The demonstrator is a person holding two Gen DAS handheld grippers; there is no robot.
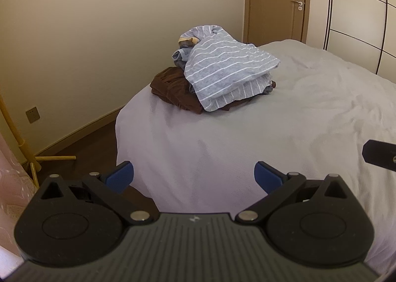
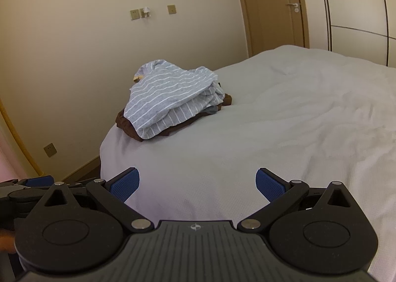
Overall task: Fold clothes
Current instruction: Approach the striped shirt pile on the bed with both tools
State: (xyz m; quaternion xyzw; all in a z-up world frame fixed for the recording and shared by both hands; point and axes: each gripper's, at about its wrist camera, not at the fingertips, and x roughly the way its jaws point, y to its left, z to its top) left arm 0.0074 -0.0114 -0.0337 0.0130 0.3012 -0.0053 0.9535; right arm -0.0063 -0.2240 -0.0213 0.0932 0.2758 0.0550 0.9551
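Observation:
A heap of clothes lies at the far left corner of the bed. On top is a grey garment with white stripes, over a dark brown garment. My left gripper is open above the bed's near edge, well short of the heap, with nothing between its blue pads. My right gripper is also open and empty, beside it to the right. The left gripper's tip shows at the left edge of the right wrist view.
A cream wall with sockets runs along the bed's left side, leaving a narrow strip of dark floor. A yellow wooden stand and pink fabric sit at the near left. A door and wardrobe panels lie beyond the bed.

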